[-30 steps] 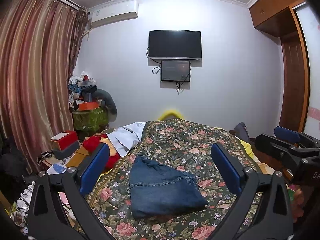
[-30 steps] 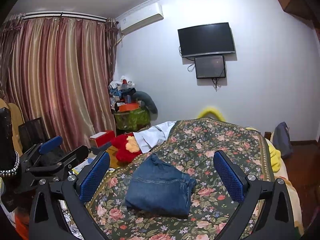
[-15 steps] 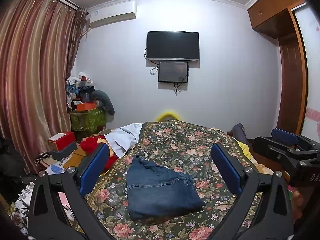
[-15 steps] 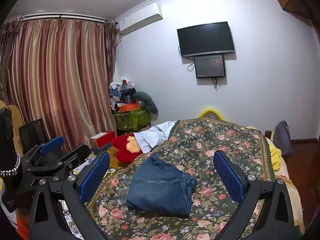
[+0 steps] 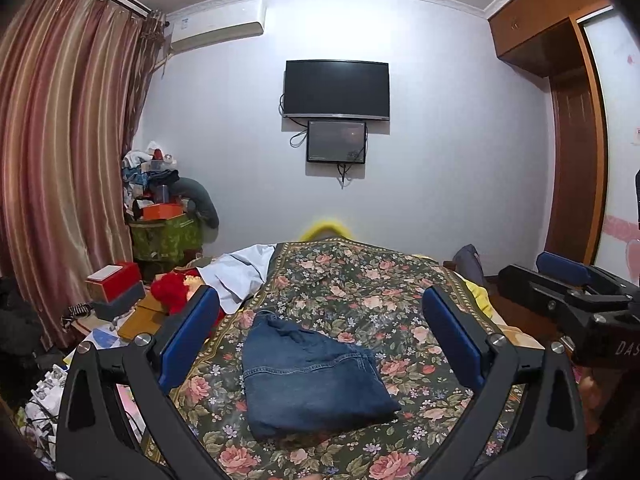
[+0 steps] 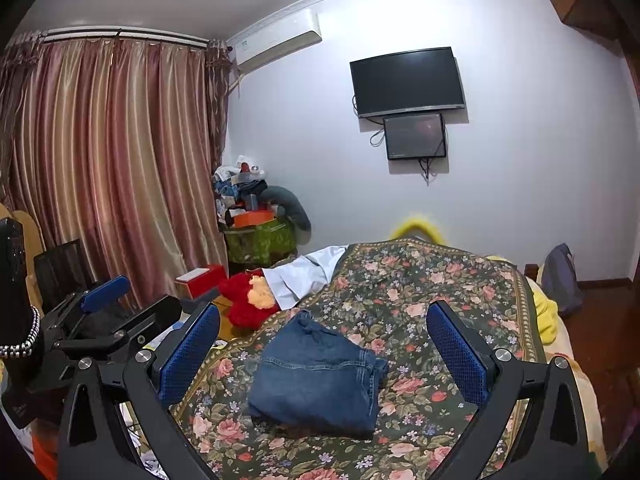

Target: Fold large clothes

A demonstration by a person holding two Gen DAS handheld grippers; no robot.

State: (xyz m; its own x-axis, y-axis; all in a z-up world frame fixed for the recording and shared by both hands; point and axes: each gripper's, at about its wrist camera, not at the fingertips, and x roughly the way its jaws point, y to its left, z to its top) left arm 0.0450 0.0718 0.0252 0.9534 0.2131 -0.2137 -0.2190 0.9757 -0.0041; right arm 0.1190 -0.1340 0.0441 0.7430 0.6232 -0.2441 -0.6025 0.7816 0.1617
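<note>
1. Two claws, both mine, both spread wide with nothing between the blue pads: my left claw and my right claw hang above the near end of the bed, apart from the cloth.
2. Just beyond them the folded blue denim jeans lie as a compact bundle on the dark floral bedspread, towards its near left part. In the right wrist view the same bundle shows stacked layers at its right edge.
3. I judge the fold largely done. Denim is heavy and fairly stiff for cloth, not slippery, not fragile; the layers may slide apart if I lift by one only.
4. If I must take hold, I would pinch the thick stitched edge through all layers, one claw at each side, so the bundle keeps its shape.
5. Further off, a white cloth and a red plush toy lie at the bed's left side.
6. Farthest, a black wall television hangs on the pale wall.
</note>
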